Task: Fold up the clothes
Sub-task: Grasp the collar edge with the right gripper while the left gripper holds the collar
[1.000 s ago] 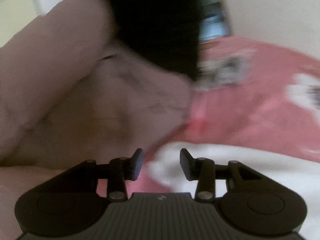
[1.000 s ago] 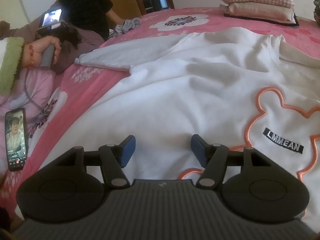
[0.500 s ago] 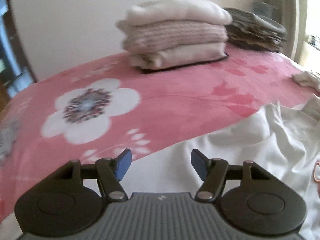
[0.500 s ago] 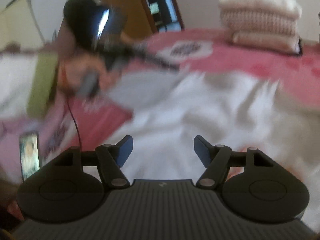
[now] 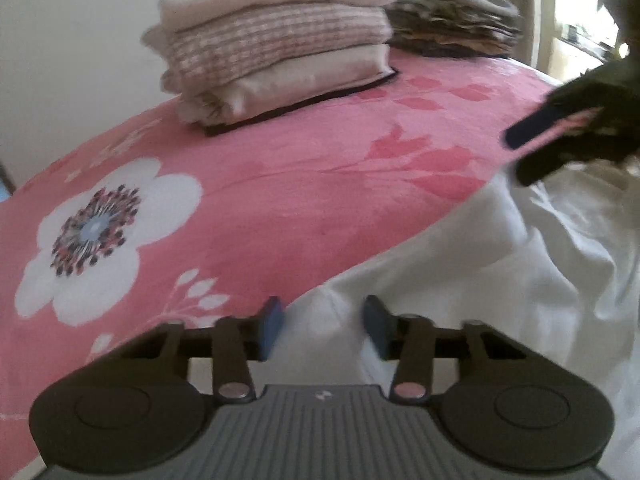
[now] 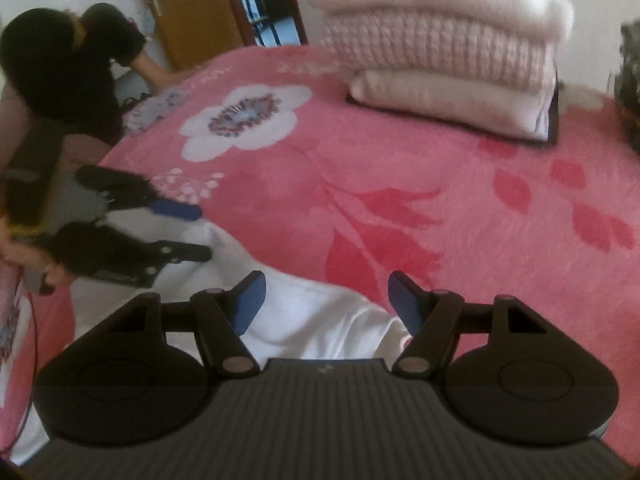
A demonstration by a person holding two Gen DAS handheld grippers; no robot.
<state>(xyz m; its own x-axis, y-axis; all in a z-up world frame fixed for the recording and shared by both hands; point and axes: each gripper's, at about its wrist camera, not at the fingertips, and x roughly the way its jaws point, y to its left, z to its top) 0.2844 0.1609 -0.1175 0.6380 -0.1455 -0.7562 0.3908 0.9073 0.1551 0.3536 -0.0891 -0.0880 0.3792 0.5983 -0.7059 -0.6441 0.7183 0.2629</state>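
Both grippers, left gripper (image 5: 322, 326) and right gripper (image 6: 324, 300), hung spread apart, gripping nothing, over the rumpled white cotton sweatshirt (image 5: 460, 292) low in frame on the pink flowered fleece blanket (image 5: 280, 208), so a shallow pinch risked catching one layer or the blanket's pile.

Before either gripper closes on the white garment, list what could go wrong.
1. The left gripper straddles a raised fold of the white garment; closing may pinch several layers, perhaps the pink blanket too.
2. The right gripper hangs open at the hem; uneven grabs could skew the fold.
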